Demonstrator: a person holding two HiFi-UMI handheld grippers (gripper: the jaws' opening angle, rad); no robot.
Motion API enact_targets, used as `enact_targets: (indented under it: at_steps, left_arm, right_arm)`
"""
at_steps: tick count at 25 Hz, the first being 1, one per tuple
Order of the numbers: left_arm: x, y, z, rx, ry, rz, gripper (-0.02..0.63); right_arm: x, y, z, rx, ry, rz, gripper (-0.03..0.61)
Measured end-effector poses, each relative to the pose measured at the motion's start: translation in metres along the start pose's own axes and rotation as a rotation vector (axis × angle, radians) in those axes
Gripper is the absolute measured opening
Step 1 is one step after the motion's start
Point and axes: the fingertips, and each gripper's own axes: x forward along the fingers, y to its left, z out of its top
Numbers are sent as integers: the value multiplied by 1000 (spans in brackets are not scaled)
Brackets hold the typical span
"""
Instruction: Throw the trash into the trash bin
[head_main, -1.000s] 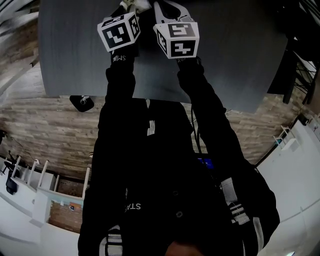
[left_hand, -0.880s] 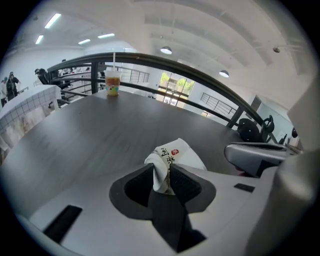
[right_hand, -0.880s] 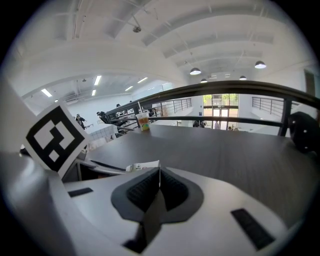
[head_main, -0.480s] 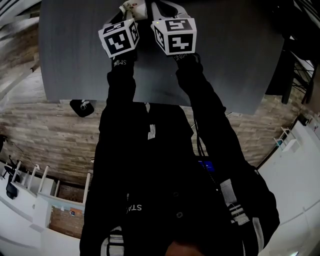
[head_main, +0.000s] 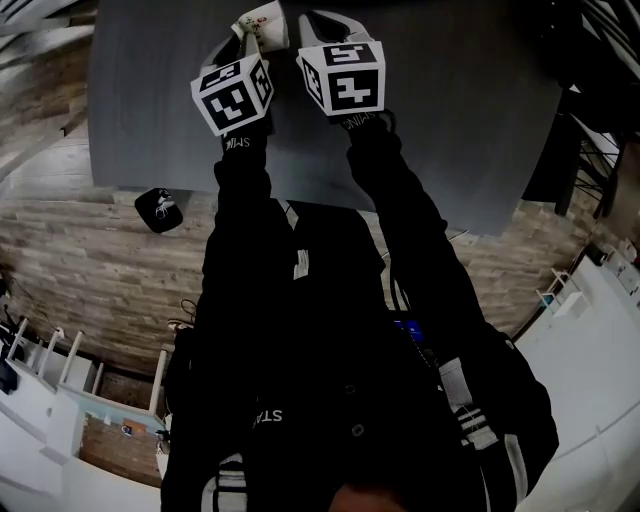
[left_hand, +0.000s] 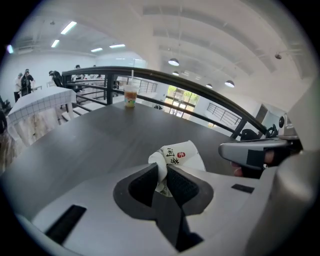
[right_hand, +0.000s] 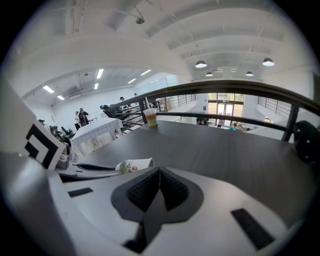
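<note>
Pinching only a crumpled fold, your left tool (left_hand: 162, 172) has just been closing its jaws on the squashed paper cup (left_hand: 182, 155), over the near part of the surface (left_hand: 100, 135). That thin hold could tear or slip in carrying. Your right tool (right_hand: 160, 172), just right, is closed, empty. No bin shows; the far drink (left_hand: 130, 96) stands well apart.

The paper cup (left_hand: 180, 156) is showing white with black characters and a red mark. The table (head_main: 450, 120) is looking dark grey, the plank floor (head_main: 90, 260) brown; the marker cubes (head_main: 232, 93) are showing black-and-white squares.
</note>
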Motion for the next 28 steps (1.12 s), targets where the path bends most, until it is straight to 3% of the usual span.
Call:
enact_targets:
  at_steps: [11, 28]
  left_arm:
    - [-82, 92, -9, -114, -87, 115, 61]
    - [-222, 289, -85, -327, -153, 314, 61]
  right_arm:
    - [-1, 118, 7, -88, 2, 132, 15]
    - [16, 367, -34, -270, 53, 354, 16]
